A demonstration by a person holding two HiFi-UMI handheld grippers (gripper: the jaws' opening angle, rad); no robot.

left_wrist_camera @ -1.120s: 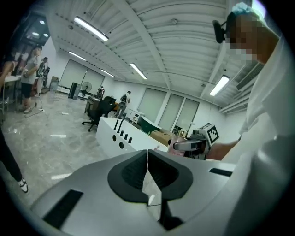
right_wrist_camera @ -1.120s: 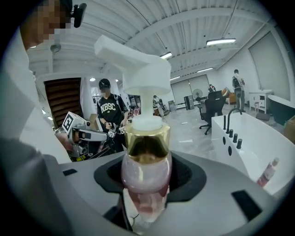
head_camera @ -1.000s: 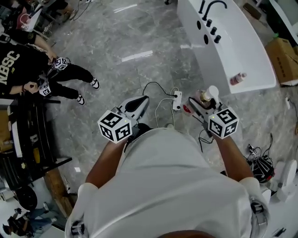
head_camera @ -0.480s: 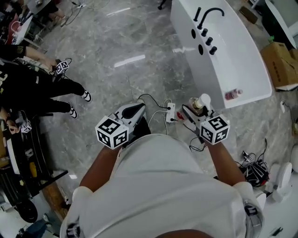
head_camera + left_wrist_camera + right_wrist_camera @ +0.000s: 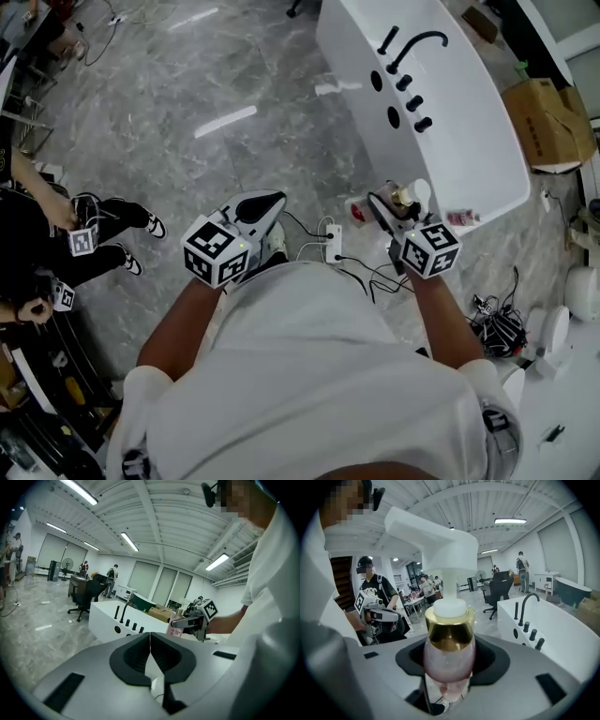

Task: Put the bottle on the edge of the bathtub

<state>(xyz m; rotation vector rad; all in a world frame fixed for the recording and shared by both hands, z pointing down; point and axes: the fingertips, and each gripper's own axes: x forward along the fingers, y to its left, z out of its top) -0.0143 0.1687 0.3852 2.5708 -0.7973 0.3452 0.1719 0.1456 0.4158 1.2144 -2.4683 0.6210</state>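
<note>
The bottle [image 5: 449, 656] is clamped in the right gripper [image 5: 449, 681] near the bathtub [image 5: 469, 141]; the left gripper [image 5: 150, 656] is closed on nothing.

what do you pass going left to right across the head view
person in black → left gripper → power strip → right gripper with the pump bottle in its jaws → cardboard box

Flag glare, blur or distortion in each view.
Head view: sharp, with light streaks glaring on the marble floor. Left gripper view: heavy fisheye, dark corners. Right gripper view: same fisheye; the pump bottle is so close that its base blurs, and the ceiling lamp is blown out.
</note>
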